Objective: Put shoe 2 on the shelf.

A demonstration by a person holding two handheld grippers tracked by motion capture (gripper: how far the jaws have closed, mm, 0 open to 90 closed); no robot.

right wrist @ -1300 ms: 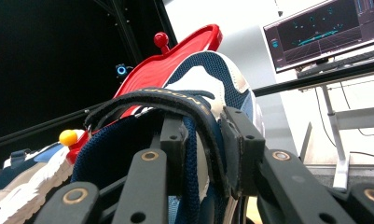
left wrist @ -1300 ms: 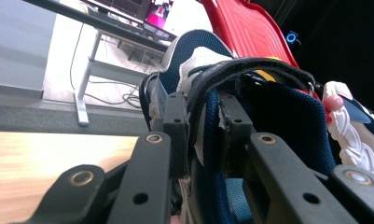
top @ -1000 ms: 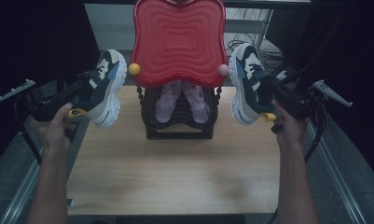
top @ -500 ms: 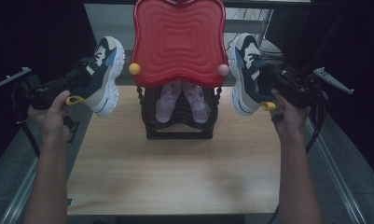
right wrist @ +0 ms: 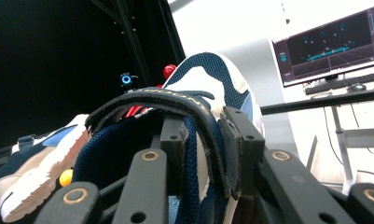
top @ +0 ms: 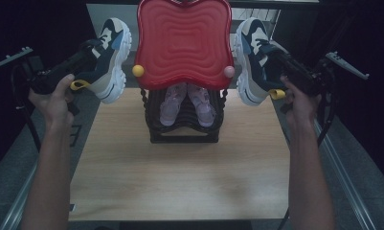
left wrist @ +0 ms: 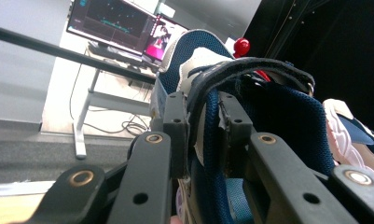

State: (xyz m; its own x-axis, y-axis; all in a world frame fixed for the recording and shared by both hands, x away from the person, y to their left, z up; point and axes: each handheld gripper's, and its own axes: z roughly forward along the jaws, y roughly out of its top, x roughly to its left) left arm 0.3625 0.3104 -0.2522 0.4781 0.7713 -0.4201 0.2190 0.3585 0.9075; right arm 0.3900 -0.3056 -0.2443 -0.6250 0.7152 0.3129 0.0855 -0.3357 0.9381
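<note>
We hold one navy-and-white sneaker in each claw, both lifted clear of the desk (top: 180, 187). The left claw (top: 91, 62) pinches the collar and strap of the left sneaker (top: 110, 60), which hangs at the far left beside the red tray-shaped top (top: 182, 43) of the shoe rack (top: 182, 129). The right claw (top: 276, 62) pinches the collar of the right sneaker (top: 252, 60) at the far right of that top. In the left gripper view the pads (left wrist: 175, 126) squeeze the blue mesh collar between them; the right gripper view shows the same grip.

Compared with a second ago, both sneakers have risen and drifted farther away, from beside the rack's lower tier up to the level of the red top. Our grip has not changed. We judge that the pair is being carried up to be set on that top shelf, so the placing is near but not yet done. A small pink pair (top: 186, 103) already sits on the lower tier.

The right sneaker's strap carries yellow lettering, visible in the right gripper view, but we cannot read it surely. A monitor (right wrist: 331, 44) behind shows graphs too small to read.
</note>
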